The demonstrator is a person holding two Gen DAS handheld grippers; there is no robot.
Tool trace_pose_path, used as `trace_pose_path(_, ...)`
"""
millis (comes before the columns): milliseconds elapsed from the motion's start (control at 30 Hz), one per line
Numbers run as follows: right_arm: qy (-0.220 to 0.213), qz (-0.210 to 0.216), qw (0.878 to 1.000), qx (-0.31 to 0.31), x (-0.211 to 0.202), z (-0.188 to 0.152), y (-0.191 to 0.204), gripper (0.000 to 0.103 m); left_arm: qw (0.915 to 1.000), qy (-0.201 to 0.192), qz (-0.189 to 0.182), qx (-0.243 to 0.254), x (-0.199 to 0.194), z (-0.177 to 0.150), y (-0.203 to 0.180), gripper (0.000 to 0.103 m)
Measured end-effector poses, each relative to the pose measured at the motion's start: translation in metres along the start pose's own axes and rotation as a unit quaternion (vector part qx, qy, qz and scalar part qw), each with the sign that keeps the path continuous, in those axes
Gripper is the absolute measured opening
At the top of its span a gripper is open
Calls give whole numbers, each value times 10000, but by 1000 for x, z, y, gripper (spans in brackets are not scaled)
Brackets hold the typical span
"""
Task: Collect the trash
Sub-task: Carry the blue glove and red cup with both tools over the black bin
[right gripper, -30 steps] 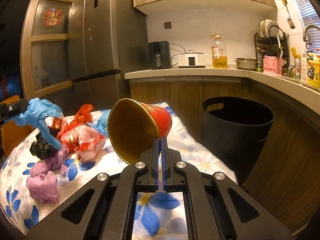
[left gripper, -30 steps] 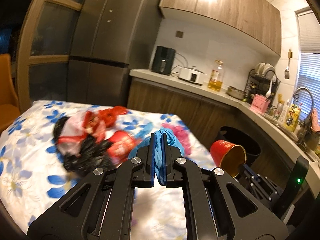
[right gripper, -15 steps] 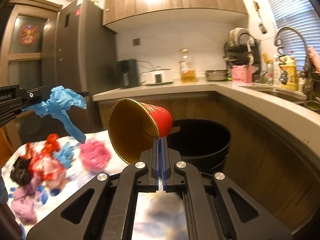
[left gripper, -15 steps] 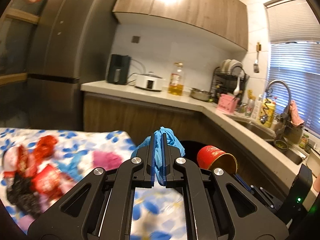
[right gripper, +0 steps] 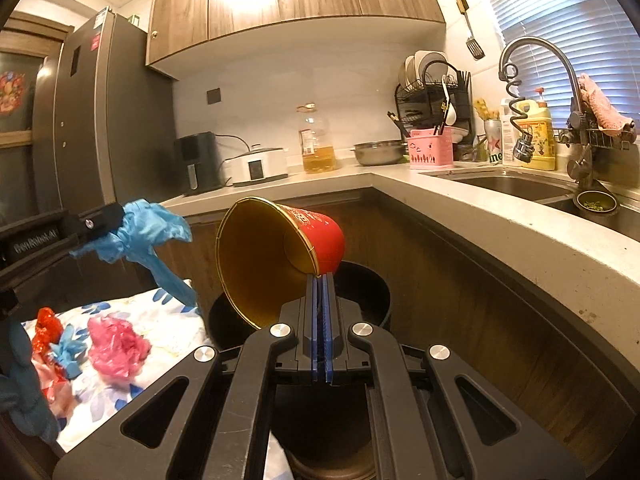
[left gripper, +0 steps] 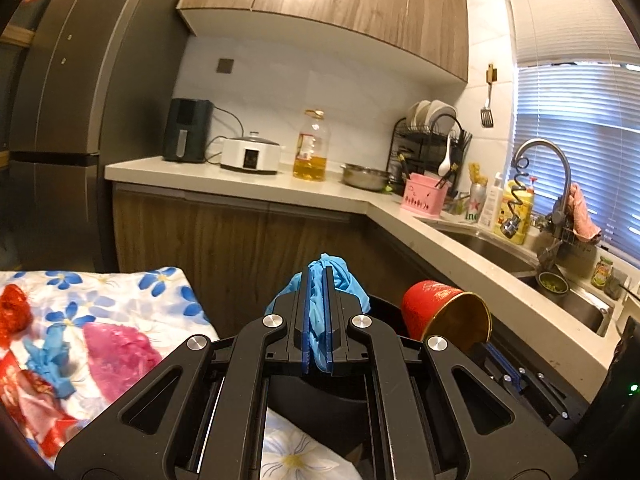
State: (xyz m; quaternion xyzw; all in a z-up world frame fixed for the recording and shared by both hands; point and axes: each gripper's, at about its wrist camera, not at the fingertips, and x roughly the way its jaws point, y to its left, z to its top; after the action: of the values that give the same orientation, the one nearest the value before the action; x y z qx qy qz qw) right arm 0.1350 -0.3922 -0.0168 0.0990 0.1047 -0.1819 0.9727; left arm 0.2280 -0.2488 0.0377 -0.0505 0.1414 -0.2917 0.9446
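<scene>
My left gripper [left gripper: 318, 280] is shut on a crumpled blue plastic bag [left gripper: 348, 282], which hangs in the air beside the floral table [left gripper: 132, 292]. From the right wrist view the same blue bag [right gripper: 148, 232] dangles from the left gripper [right gripper: 120, 216] at the left. My right gripper [right gripper: 321, 280] is shut on the rim of a red paper cup with a gold inside [right gripper: 280, 256], tipped on its side above the black trash bin [right gripper: 376, 284]. The cup [left gripper: 444, 312] also shows to the right in the left wrist view, over the bin [left gripper: 384, 308].
Pink [left gripper: 120, 352], red [left gripper: 14, 312] and blue [left gripper: 50, 356] crumpled trash lies on the floral table. A kitchen counter [left gripper: 280, 188] with appliances, an oil bottle [left gripper: 310, 146] and a sink [right gripper: 512, 184] wraps around behind and to the right of the bin. A fridge [left gripper: 72, 100] stands left.
Both grippers have swung right, away from the trash pile and toward the bin, each keeping its hold. The bin now sits directly under the cup and the blue bag is near its rim.
</scene>
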Motion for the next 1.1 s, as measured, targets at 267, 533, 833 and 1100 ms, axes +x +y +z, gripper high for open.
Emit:
trace_pose_path(267, 82, -49, 9999, 82, 19, -1, -9, 3, 9998, 182, -94, 22, 35, -10, -6, 4)
trace_pose_path(533, 230, -55, 9996, 124, 37, -8, -16, 3, 9993, 355, -87, 100, 62, -24, -9, 4)
trace_pose_path(833, 355, -100, 9992, 155, 49, -17, -22, 3, 9985, 512, -57, 185, 81, -38, -12, 4)
trace_pose_path(1100, 456, -91, 9988, 173, 63, -23, -24, 3, 9975, 662, -62, 228, 93, -49, -11, 5)
